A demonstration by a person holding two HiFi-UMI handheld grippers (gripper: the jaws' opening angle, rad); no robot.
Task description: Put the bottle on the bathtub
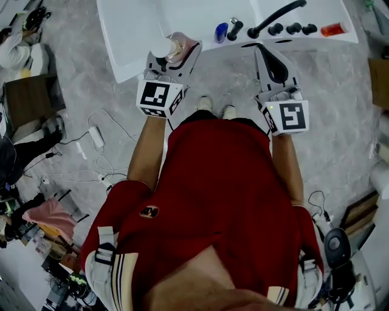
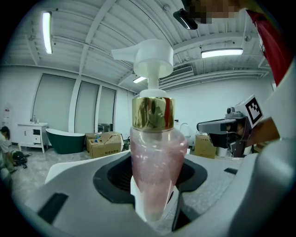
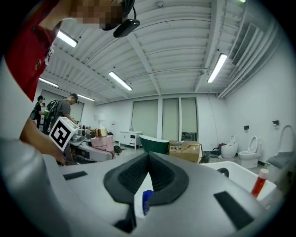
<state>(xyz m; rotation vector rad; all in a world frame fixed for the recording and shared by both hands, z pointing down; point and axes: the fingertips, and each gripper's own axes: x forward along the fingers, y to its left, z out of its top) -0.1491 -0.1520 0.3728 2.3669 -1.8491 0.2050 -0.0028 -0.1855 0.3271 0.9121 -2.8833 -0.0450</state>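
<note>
Left gripper [image 1: 174, 52] clamped on pink pump bottle [image 2: 154, 159]; right gripper [image 3: 148, 156] closed, nothing held.
Bottle sits upright between the jaws, gold collar and white pump uppermost, over the near rim of the white bathtub [image 1: 130, 36]; right gripper's tips point at the rim below the black tap [image 1: 276, 17].

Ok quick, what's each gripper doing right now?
Left gripper: closed on the bottle.
Right gripper: fingers closed, holding nothing.

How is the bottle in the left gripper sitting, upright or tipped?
Upright: the bottle stands straight in the left gripper, with its white pump on top.
</note>
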